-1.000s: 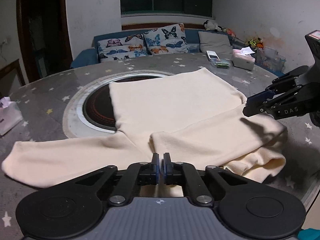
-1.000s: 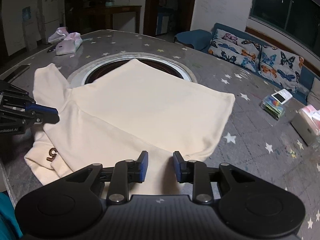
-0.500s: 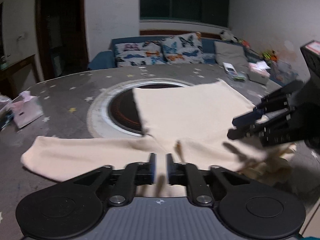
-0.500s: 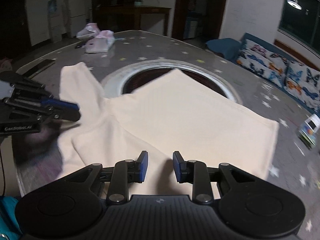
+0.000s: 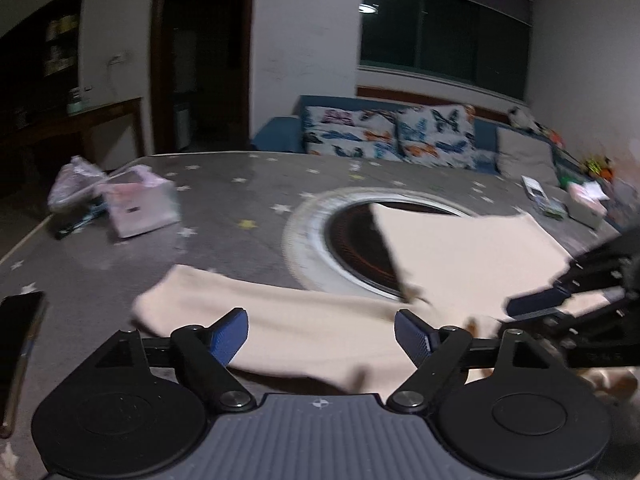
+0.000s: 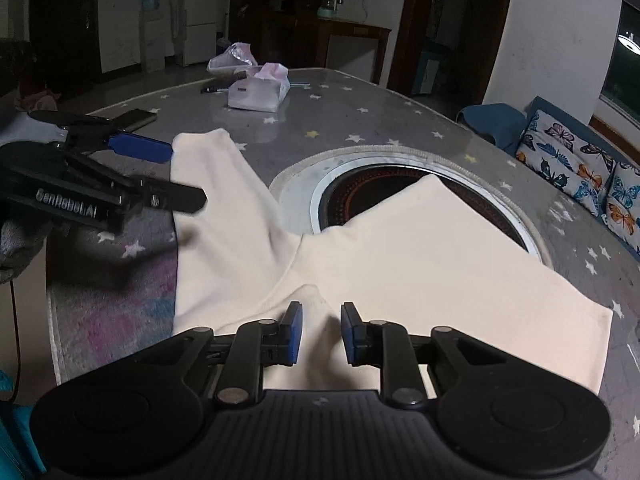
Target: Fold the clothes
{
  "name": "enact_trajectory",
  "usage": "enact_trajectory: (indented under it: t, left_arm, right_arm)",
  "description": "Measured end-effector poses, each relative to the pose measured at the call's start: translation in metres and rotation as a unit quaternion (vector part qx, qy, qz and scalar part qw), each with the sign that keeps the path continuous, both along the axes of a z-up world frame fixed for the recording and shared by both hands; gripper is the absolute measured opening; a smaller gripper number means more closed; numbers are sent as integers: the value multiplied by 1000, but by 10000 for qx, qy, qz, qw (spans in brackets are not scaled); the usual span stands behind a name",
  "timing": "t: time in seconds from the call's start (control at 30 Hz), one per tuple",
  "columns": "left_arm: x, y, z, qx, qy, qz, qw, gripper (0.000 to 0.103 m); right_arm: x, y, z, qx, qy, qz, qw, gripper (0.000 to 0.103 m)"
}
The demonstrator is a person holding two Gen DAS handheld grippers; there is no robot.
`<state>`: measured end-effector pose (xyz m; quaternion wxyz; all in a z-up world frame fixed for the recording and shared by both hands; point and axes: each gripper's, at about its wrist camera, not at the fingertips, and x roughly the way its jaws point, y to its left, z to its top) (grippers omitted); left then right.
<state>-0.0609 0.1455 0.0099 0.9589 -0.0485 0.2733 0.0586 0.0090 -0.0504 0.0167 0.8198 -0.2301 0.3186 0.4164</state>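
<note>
Cream knit fills most of what I see: the garment (image 6: 420,264) lies flat on the grey star-printed bench (image 6: 360,120), its body spread partly over the round dark inset (image 6: 400,184) in the middle of the bench, one sleeve (image 6: 216,200) stretched out away from the body toward the bench's edge.

My left tongs (image 5: 321,336) have just been opening and now stand wide apart. The sleeve (image 5: 280,320) lies under and ahead of them, but nothing is pinched between the blue pads; seen from my right wrist, these tongs (image 6: 160,172) hover above the sleeve's outer edge, their pads clear of the cloth.

My right tongs (image 6: 321,334) have just been closing a little and stand with a narrow gap. A ridge of the cream fabric near where sleeve meets body sits between the pads; whether they press on it I cannot tell. From the left wrist, the right tongs (image 5: 536,306) show as a dark blur over the garment's body (image 5: 460,256).

Farther across the bench sit a tissue pack (image 6: 258,90) and a clear bag (image 6: 232,58); a dark phone (image 6: 134,118) lies near the edge by my left side. Beyond the bench a blue sofa carries butterfly cushions (image 5: 384,136).
</note>
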Motion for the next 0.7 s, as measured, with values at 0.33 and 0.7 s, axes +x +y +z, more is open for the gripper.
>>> enact_trajectory:
  t: [0.33,0.7]
  left_arm:
    - [2,45,-5,-55,21,900,9959,80]
    - [16,72,-17,-345,144,1570,9869,71]
  right_arm:
    - [-24,-1,7,30,293,526,9982,18]
    - [-34,-1,5,171,548,652,9962,9]
